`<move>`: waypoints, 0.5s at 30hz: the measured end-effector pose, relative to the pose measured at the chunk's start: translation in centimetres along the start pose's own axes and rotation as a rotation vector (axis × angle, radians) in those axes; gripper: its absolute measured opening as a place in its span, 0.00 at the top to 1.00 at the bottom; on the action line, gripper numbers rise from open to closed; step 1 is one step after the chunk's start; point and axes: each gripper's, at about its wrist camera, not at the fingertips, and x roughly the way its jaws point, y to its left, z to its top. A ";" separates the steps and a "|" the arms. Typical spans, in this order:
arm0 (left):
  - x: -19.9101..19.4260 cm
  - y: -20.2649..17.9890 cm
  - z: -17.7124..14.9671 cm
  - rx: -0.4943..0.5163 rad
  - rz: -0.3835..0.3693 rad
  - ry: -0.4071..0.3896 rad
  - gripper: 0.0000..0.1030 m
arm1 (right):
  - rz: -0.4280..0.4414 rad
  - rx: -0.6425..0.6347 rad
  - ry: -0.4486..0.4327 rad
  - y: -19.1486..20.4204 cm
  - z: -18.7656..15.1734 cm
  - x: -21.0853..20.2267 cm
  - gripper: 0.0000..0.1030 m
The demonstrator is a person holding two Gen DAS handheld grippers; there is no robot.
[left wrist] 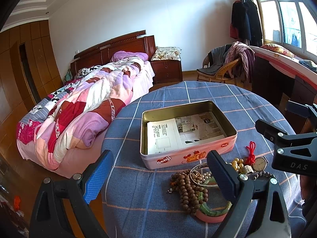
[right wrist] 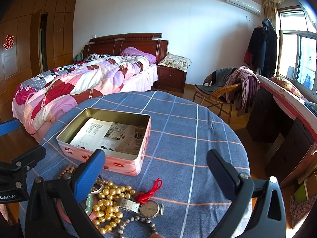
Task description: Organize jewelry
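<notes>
While both grippers (left wrist: 158, 170) (right wrist: 156, 168) gape empty, the jewelry pile (right wrist: 111, 204) lies below, beside the tin (left wrist: 186, 136)

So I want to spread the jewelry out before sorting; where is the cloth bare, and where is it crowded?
Bare checked cloth lies right of the pink tin and beyond it to the table's far edge. The near edge is crowded: wooden beads, gold beads, watch, red cord lie bunched together. The tin holds only a paper sheet.

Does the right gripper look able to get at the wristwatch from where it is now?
Probably yes: the right gripper is open, and the wristwatch lies uncovered below it, though gold beads crowd its strap.
</notes>
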 end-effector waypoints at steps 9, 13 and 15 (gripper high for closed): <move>0.2 -0.1 -0.1 0.009 -0.001 0.008 0.08 | -0.001 0.000 0.002 0.0 -0.8 0.5 0.00; 0.3 -0.2 -0.1 0.008 -0.001 0.012 0.08 | -0.001 0.001 0.005 0.0 -0.8 0.6 0.00; 0.5 -0.3 -0.3 0.010 0.000 0.017 0.08 | -0.002 0.001 0.005 -0.1 -1.1 0.7 0.00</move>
